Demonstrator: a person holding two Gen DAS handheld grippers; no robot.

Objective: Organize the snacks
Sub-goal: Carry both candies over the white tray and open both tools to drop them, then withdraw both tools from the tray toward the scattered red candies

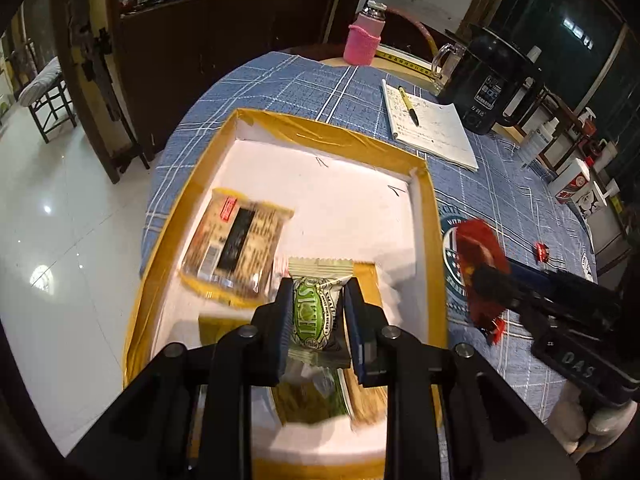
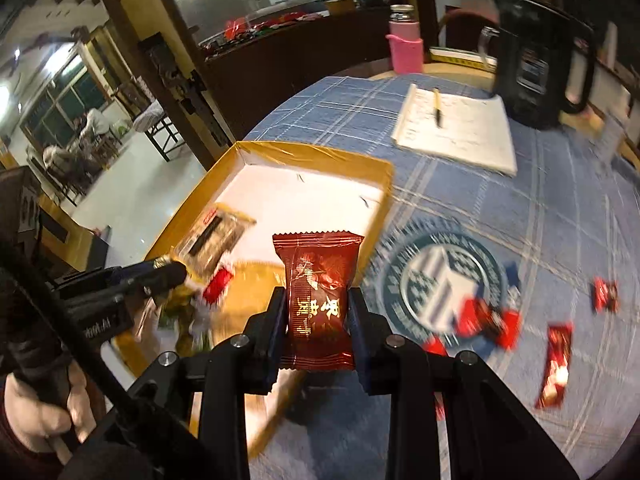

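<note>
My left claw [image 1: 317, 312] pinches one green snack [image 1: 316, 316] above the box [image 1: 434, 248]; packets beneath are hidden, blurred. My right claw [image 2: 318, 312] grips one red snack [image 2: 318, 300] beside the box; four smeared red packets [image 2: 556, 364] lie right.

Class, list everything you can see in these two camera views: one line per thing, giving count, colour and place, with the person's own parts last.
box: one, yellow-taped rim, white inside, on the table
tablecloth: one, blue checked, over the table
brown snack pack: one, lying in the box
green snack packet: one, held above the box
dark red snack packet: one, held near the box's edge
loose red snacks: several, on the cloth
notepad: one, white, behind the box
pen: one, yellow and black, on the notepad
bottle: one, pink sleeve, far edge
kettle: one, black, far right
left gripper: black, shut on the green packet
right gripper: black, shut on the red packet
hand: one, on the left gripper's handle
</note>
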